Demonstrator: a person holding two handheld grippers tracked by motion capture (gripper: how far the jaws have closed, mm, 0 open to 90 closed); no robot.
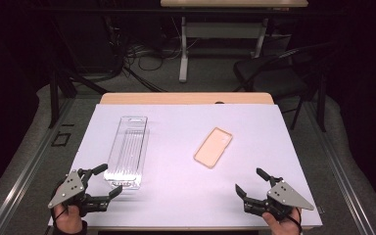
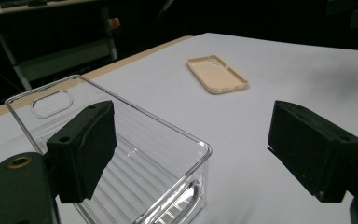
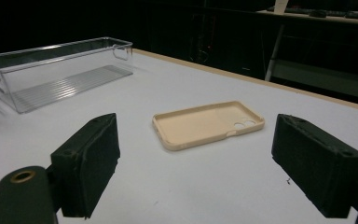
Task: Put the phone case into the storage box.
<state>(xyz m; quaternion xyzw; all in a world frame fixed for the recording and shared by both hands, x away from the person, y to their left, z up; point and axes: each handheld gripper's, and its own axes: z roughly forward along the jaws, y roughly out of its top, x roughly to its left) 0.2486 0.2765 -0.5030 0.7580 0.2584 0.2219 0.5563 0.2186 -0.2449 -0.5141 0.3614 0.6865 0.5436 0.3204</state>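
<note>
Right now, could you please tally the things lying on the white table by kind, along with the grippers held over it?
Clear plastic bin: 1
Beige phone case: 1
Grippers, jaws open: 2, left gripper and right gripper
Total: 4

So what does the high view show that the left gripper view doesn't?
High view alone: both hands, the right gripper with jaws open, the floor cables and a chair beyond the table.

Left gripper view alone: a close look along the left gripper, jaws open, one pad in front of the bin's near end.

Both: the clear bin, empty, the tan phone case lying open side up, and the white table.
</note>
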